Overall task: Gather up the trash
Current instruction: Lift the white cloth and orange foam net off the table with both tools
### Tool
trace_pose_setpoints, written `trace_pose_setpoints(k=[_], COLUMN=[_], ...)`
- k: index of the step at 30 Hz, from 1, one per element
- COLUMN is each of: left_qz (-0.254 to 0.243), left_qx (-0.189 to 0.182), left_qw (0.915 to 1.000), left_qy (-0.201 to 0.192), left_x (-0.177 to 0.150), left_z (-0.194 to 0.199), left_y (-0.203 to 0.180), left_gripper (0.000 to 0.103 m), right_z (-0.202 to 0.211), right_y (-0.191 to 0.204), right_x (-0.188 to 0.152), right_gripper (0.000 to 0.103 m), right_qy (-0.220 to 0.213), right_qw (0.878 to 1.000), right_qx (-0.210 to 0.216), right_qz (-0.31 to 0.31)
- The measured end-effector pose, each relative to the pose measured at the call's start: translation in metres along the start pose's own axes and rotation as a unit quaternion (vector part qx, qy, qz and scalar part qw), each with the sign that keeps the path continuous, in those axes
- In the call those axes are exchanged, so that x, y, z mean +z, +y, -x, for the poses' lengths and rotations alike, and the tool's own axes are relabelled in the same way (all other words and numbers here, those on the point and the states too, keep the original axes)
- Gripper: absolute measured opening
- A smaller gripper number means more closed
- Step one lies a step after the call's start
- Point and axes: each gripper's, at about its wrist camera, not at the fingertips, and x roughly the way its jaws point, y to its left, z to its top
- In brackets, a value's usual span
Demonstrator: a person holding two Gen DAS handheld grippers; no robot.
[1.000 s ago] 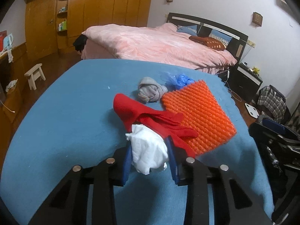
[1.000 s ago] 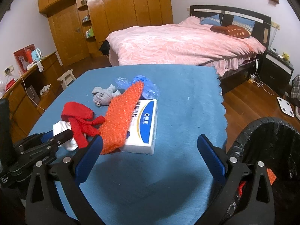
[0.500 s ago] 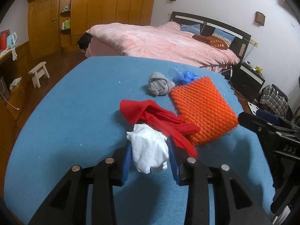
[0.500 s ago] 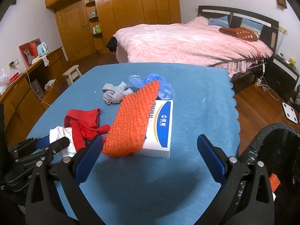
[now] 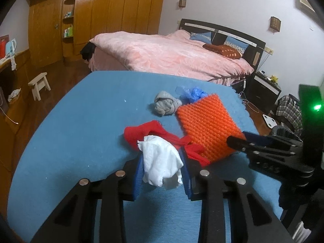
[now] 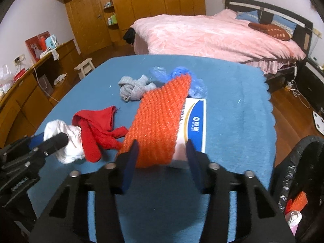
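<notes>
Currently on record, largest item first:

Worktop [image 6: 239, 121]: blue cloth cover with a scalloped edge; carries every loose item below.

Bin [image 6: 299, 162]: black-lined, off the worktop's right edge beside the right claw; orange scrap and crumpled wrapping lie inside it.

Orange bubble-wrap sheet [image 6: 160, 121]: ribbed, draped over a white-and-blue tissue box [image 6: 195, 119], long axis running from the near edge away toward the bed. Its near end sits directly between the fingers of the right claw [image 6: 162, 162], which is spread wide on either side of it and not yet pinching. Of the two claws the right is plainly the nearer to this sheet; judged the next piece for pickup, with the bin to the right.

Red cloth [image 5: 158, 135]: tangled strip, left of the orange sheet, one tail touching it.

Grey sock bundle [image 5: 166, 104]: knotted, beyond the red cloth, just beside the sheet's far corner.

Blue plastic bag [image 5: 191, 93]: crumpled, at the far end of the sheet, partly tucked behind it.

White crumpled tissue [image 5: 162, 162]: pinched between the blue pads of the left claw [image 5: 162, 174], which is pressed in on it from both sides, held just over the worktop and touching the red cloth's near edge.
</notes>
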Motion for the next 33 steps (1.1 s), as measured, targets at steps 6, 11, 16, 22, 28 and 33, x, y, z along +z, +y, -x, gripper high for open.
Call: trace_pose_setpoints(k=[6, 11, 16, 22, 28, 33], left_qz=[-0.005, -0.007, -0.014, -0.020, -0.026, -0.033], left_qx=[-0.006, -0.011, -0.014, -0.014, -0.016, -0.025], left_qw=[0.9998, 0.9994, 0.9989, 0.9986, 0.9981, 0.9974], left_qy=[-0.016, -0.033, -0.043, -0.047, -0.053, -0.059], left_x=[0.004, 0.012, 0.017, 0.023, 0.028, 0.031], left_z=[0.014, 0.026, 0.035, 0.039, 0.045, 0.050], left_y=[-0.004, -0.008, -0.014, -0.024, -0.037, -0.055], left_gripper=[0.033, 0.033, 0.033, 0.033, 0.033, 0.033], right_z=[0.009, 0.030, 0.054, 0.077, 0.100, 0.119], right_y=[0.003, 0.000, -0.003, -0.007, -0.017, -0.029], right_x=[0.002, 0.008, 0.012, 0.014, 0.012, 0.007], right_gripper=[0.015, 0.014, 0.014, 0.014, 0.014, 0.014], right_qy=[-0.001, -0.022, -0.044, -0.060, -0.076, -0.086], right_qw=[1.000, 0.999, 0.998, 0.997, 0.997, 0.996], right_qx=[0.023, 0.030, 0.036, 0.037, 0.031, 0.014], right_qz=[-0.001, -0.004, -0.004, -0.008, -0.016, -0.020])
